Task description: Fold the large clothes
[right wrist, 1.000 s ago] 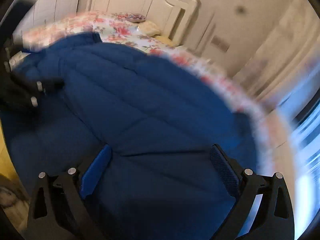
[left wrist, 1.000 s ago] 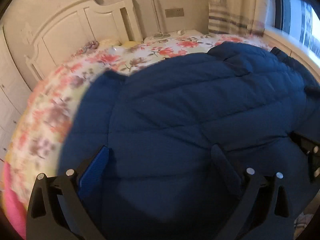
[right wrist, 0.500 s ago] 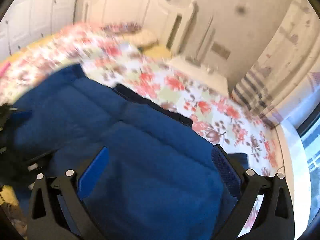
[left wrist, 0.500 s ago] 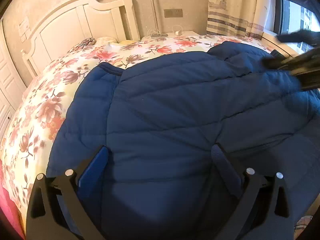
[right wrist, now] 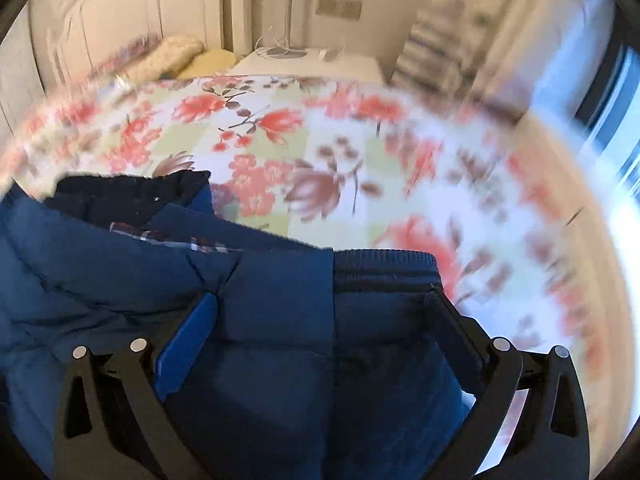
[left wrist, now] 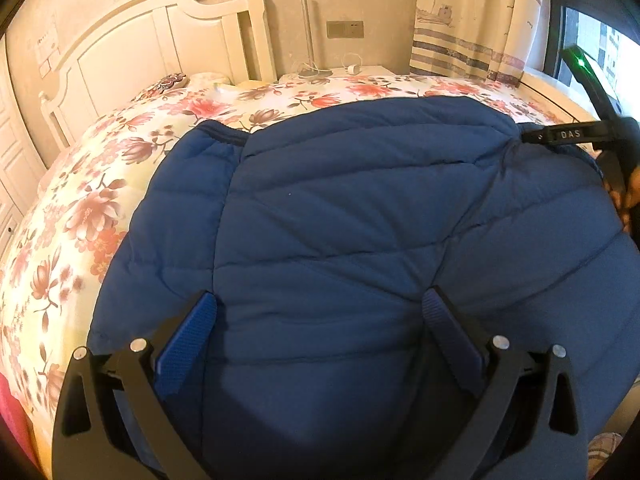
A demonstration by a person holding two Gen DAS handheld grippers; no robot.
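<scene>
A large blue quilted jacket (left wrist: 360,216) lies spread on a floral bedspread (left wrist: 80,216). My left gripper (left wrist: 320,332) is open, its blue pads wide apart just above the jacket's near part. My right gripper (right wrist: 320,320) is open over the jacket's ribbed hem or cuff (right wrist: 384,272) at the far right end; the dark collar with plaid lining (right wrist: 136,204) shows to its left. In the left wrist view the right gripper (left wrist: 568,136) reaches in at the jacket's far right edge.
A white headboard (left wrist: 160,48) stands at the back left. A white nightstand (left wrist: 340,72) with cables sits beside it. Striped curtains (left wrist: 468,20) and a window are on the right. The bed edge drops off at the left (left wrist: 24,360).
My right gripper has swung quickly across the jacket to its far right end, where collar and ribbed edge now show. The left gripper has barely moved over the jacket.
</scene>
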